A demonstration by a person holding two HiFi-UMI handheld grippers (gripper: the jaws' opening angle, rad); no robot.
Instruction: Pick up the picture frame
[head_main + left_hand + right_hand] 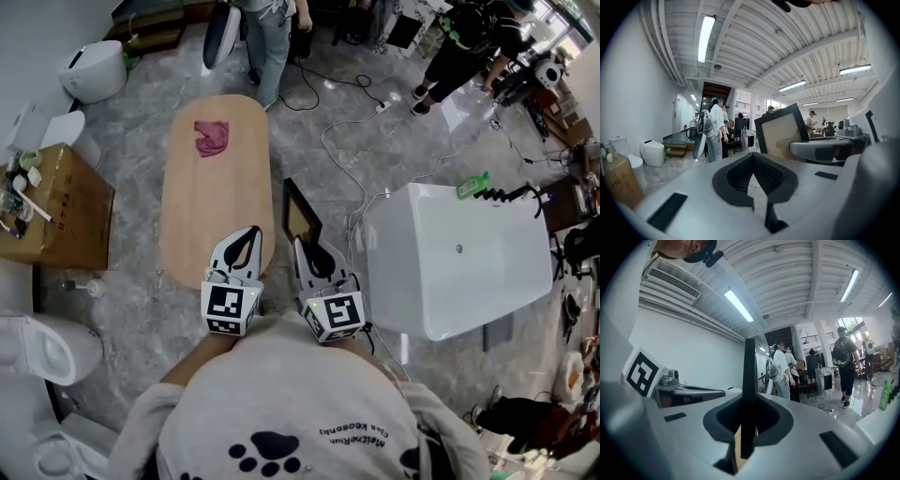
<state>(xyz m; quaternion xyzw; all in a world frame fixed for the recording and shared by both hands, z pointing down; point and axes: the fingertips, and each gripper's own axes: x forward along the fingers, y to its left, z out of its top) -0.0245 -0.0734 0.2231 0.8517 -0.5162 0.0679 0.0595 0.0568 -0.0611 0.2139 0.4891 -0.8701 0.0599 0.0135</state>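
The picture frame (302,216), black-edged with a tan panel, is held up off the floor just right of the wooden table's near end. My right gripper (307,247) is shut on its lower edge. In the right gripper view the picture frame (749,376) stands edge-on as a dark vertical bar clamped between the jaws of the right gripper (748,405). My left gripper (247,238) hovers beside it over the table's near end, shut on nothing. The left gripper (753,156) has its jaws closed in its own view, where the picture frame (783,132) shows to the right.
An oval wooden table (216,197) carries a pink cloth (211,137) at its far end. A white bathtub (459,258) stands to the right, a cardboard box (54,214) and toilets (47,349) to the left. Cables (342,141) trail over the floor; people (272,37) stand at the back.
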